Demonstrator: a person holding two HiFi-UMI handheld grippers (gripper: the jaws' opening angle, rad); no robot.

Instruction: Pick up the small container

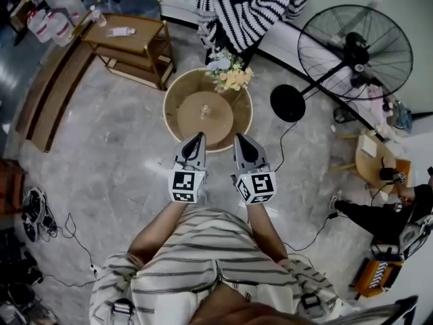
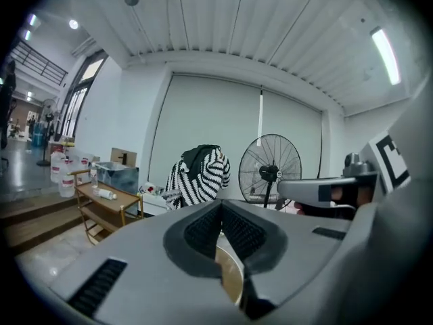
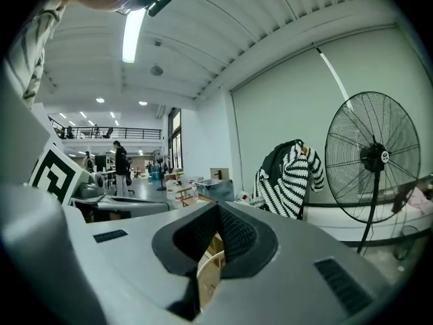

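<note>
1. I read the left gripper (image 2: 220,206) as pressed together, with its two ribbed pads meeting pad against pad at the tip.
2. The right gripper (image 3: 216,207) is pressed together in the same way.
3. In the head view, both grippers sit side by side and apart. Their tips are over the near rim of the round table (image 1: 173,114).
4. The small container (image 1: 203,111) stands at the table's centre, just ahead of both tips. Neither gripper touches it, and it is too small for me to report any detail.
5. A bunch of flowers (image 1: 231,76) sits on the far rim, ahead of the right gripper.
6. A floor fan (image 1: 355,53) stands ahead and right of the right gripper.
7. A wooden shelf trolley (image 1: 128,46) stands ahead and left of the left gripper.
</note>
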